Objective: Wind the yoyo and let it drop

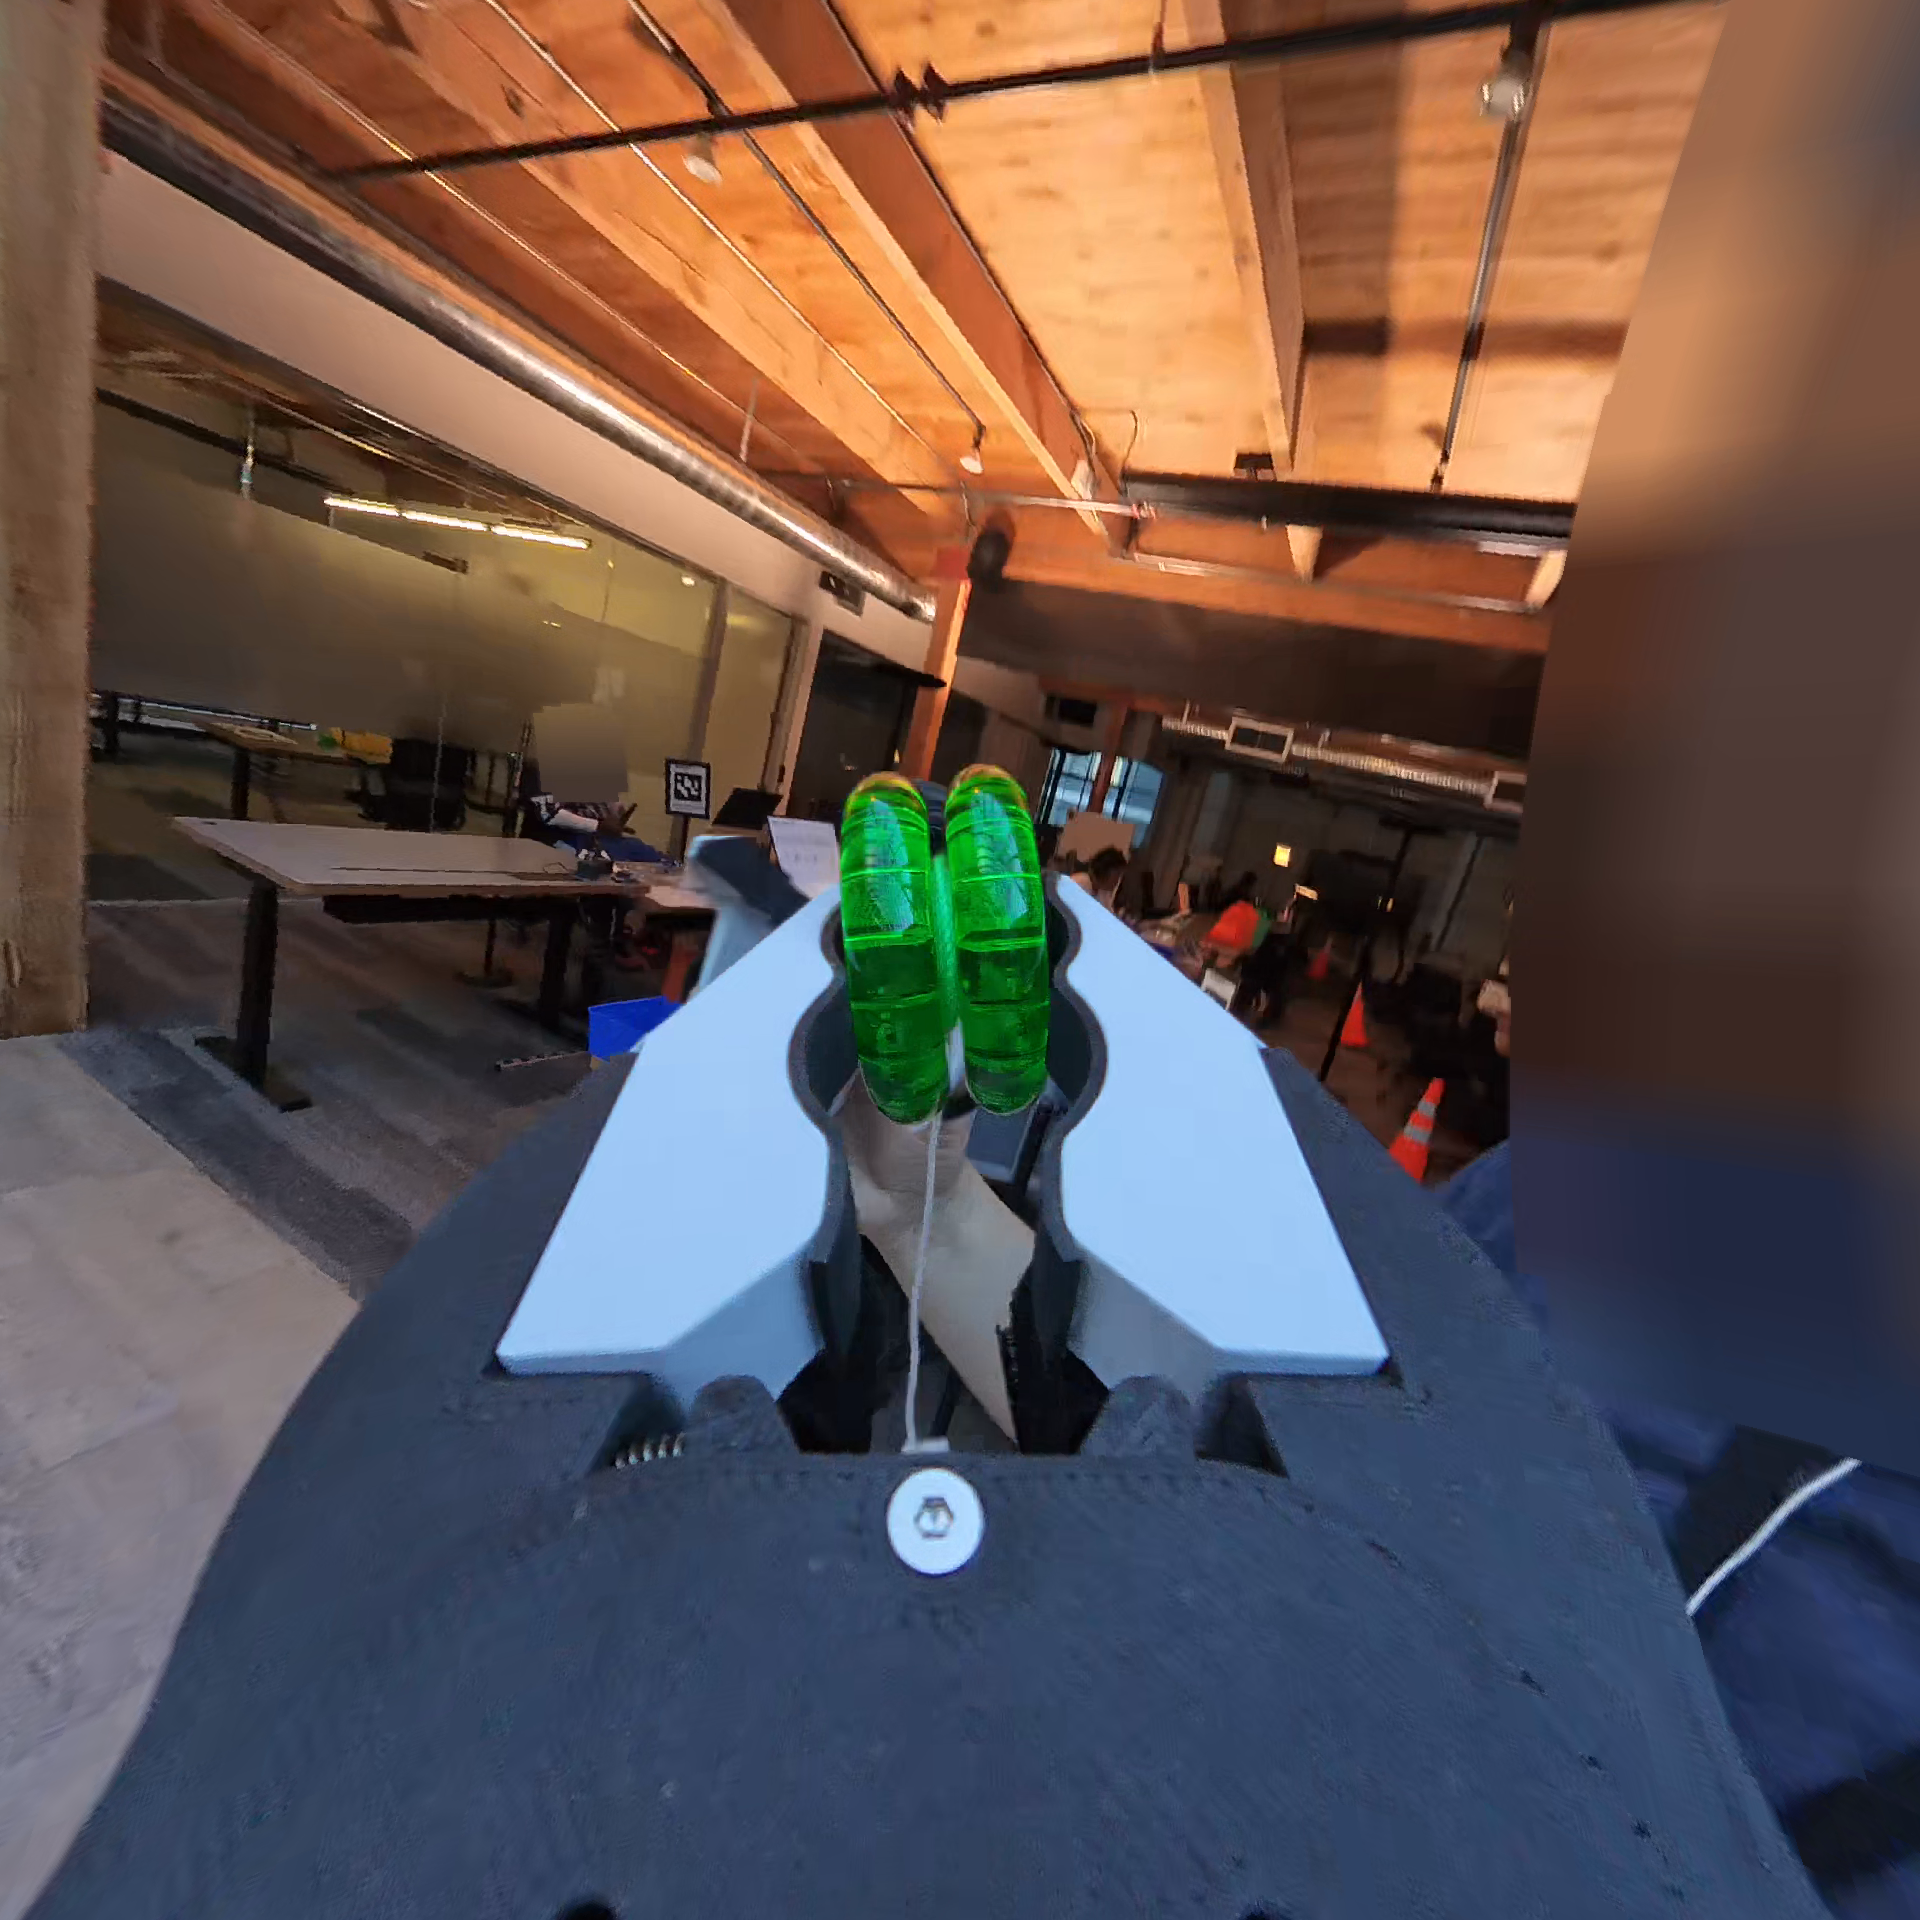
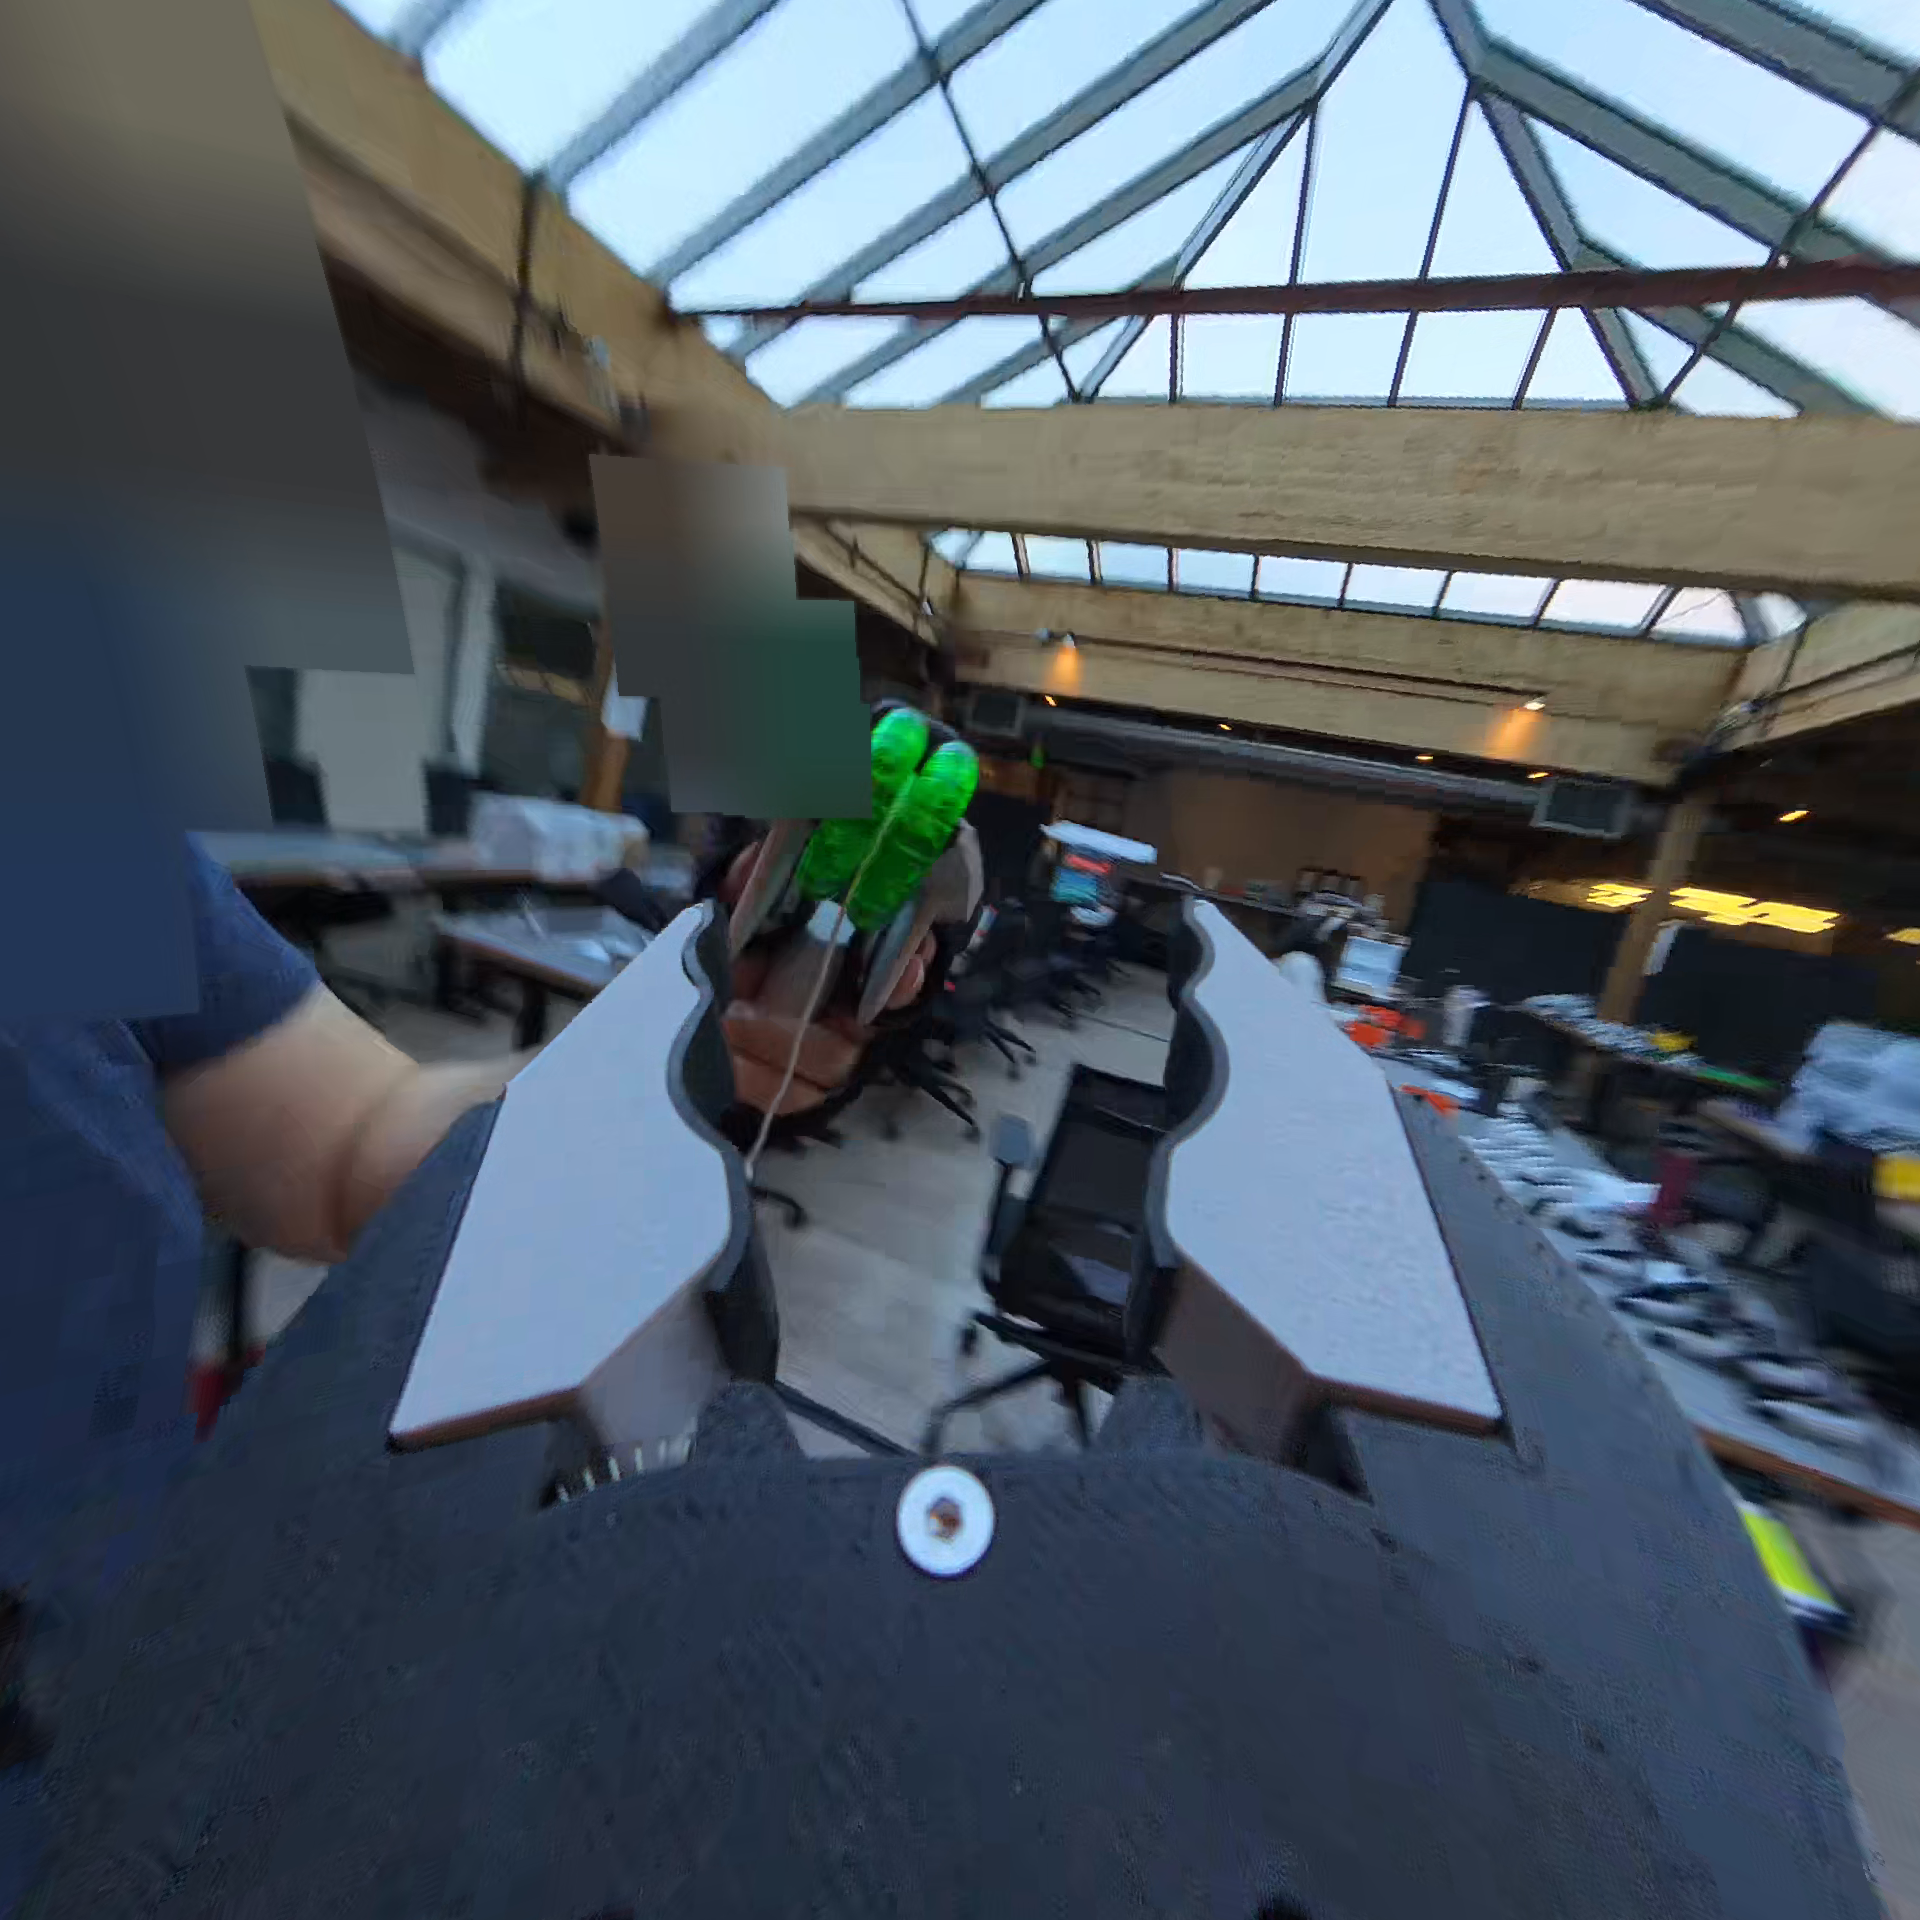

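Note:
A translucent green yoyo (image 1: 943, 945) is clamped between the white fingers of my left gripper (image 1: 948, 904), which is held up in the air and shut on it. Its white string (image 1: 920, 1278) comes out of the yoyo's groove and runs back toward the gripper's base. In the right wrist view the yoyo (image 2: 894, 821) sits in the left gripper (image 2: 852, 914) just beyond my right gripper (image 2: 951, 920), which is wide open and empty. The string (image 2: 810, 1018) slants down to the inner edge of the right gripper's left finger (image 2: 582, 1195).
The person's forearm (image 2: 312, 1122) and blue-clad body (image 1: 1766, 1455) are close beside the grippers. Below and beyond are a desk (image 1: 395, 857), a black office chair (image 2: 1091, 1195), orange cones (image 1: 1418, 1127) and cluttered tables (image 2: 1662, 1195). Across from one pair of fingers to the other is roughly 5 centimetres.

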A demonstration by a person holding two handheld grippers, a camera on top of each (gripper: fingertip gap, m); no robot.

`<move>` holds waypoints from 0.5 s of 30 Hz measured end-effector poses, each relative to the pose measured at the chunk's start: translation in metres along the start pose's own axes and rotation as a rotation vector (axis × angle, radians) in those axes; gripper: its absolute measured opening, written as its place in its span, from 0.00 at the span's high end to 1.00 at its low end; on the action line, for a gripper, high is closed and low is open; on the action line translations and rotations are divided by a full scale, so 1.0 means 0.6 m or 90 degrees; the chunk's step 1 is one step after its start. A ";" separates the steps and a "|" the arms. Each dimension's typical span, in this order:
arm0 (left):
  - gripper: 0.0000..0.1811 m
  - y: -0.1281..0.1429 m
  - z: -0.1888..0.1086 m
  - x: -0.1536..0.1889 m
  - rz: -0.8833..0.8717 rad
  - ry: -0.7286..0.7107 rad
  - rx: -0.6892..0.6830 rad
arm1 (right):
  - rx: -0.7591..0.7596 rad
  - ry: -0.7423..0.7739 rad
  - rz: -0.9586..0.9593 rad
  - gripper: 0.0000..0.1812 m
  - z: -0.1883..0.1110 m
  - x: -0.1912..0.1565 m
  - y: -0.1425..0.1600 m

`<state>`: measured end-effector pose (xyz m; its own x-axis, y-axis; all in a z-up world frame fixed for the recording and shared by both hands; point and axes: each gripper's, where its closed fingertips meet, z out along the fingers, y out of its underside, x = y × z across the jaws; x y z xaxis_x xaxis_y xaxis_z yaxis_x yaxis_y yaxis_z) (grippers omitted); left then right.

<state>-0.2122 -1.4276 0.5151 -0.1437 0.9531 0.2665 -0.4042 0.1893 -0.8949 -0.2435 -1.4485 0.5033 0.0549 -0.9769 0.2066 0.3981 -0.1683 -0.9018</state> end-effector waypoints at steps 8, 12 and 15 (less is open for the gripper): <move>0.83 -0.002 -0.021 -0.033 -0.065 -0.094 0.080 | -0.372 0.090 -0.503 0.61 0.094 -0.035 0.036; 0.83 0.016 -0.009 -0.034 -0.046 -0.120 0.053 | -0.446 0.104 -0.565 0.68 0.115 -0.029 0.056; 0.83 0.015 -0.013 -0.034 -0.055 -0.124 0.053 | -0.498 0.112 -0.567 0.68 0.117 -0.026 0.059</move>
<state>-0.2060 -1.4434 0.4988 -0.2741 0.8689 0.4121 -0.4944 0.2403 -0.8354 -0.1658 -1.4302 0.4947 -0.1077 -0.4712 0.8754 -0.4349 -0.7695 -0.4677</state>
